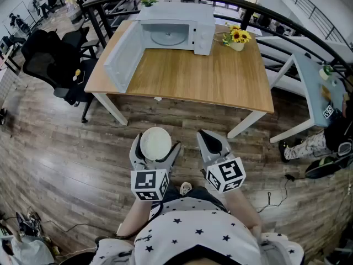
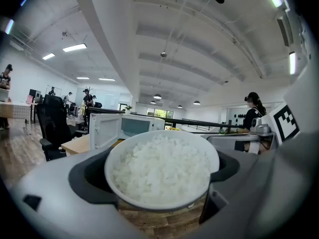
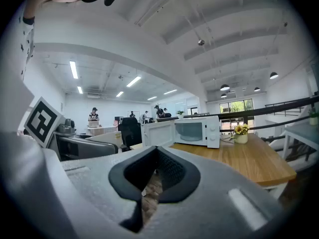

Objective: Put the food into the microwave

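A wooden table [image 1: 209,76] bears an open microwave [image 1: 176,29] and potted sunflowers [image 1: 238,37].

Held side by side at 6 o'clock in the head view and aimed toward 12 o'clock, nearly level, the left gripper [image 1: 156,144] clamps its widely spread jaws on a bowl of rice [image 2: 162,171], while the right gripper [image 1: 214,143], at its 3 o'clock, is closed and empty.

A smooth, glossy white bowl [image 2: 112,183] holds matt, grainy rice [image 2: 162,168] near a satin wood-grain table [image 1: 209,76], smooth white microwave [image 1: 176,15] and rough-looking plank floor [image 1: 60,148].
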A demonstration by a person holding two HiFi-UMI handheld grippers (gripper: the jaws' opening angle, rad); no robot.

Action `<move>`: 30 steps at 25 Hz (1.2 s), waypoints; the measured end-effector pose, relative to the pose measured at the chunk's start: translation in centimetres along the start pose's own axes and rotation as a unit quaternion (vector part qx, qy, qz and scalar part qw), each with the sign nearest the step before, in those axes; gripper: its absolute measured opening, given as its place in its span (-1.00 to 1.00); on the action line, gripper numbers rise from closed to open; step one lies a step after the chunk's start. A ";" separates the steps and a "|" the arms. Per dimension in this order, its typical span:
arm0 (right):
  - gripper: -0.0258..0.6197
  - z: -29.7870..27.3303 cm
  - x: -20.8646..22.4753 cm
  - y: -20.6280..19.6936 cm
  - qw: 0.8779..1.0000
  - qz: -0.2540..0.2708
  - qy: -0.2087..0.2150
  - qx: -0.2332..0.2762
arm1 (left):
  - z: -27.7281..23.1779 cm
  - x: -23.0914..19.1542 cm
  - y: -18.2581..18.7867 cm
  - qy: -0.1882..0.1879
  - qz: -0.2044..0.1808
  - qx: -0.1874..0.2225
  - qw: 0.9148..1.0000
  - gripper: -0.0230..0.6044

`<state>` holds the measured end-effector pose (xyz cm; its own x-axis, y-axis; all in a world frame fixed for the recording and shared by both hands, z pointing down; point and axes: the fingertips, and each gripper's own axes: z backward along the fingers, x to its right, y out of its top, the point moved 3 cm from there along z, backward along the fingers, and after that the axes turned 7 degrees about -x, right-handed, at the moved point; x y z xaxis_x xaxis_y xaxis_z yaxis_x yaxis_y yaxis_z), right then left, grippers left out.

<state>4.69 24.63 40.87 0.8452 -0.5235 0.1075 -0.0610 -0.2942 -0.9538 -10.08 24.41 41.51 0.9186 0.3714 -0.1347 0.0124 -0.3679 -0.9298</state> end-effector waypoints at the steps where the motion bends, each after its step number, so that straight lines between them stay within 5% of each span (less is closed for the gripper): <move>1: -0.91 0.6 -0.4 -0.1 1.000 0.001 -0.001 0.001 | 0.6 0.2 0.0 -0.001 -0.002 0.003 1.000 0.76; 30: -0.91 4.9 -1.3 -0.4 0.999 0.020 0.022 0.021 | 3.3 3.2 -0.1 0.013 -0.007 0.037 0.999 0.76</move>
<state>6.24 29.32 39.78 0.8184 -0.5691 0.0804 -0.0709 -0.2388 -0.9685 -8.42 28.51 40.06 0.9282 0.3540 -0.1147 -0.0037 -0.2994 -0.9541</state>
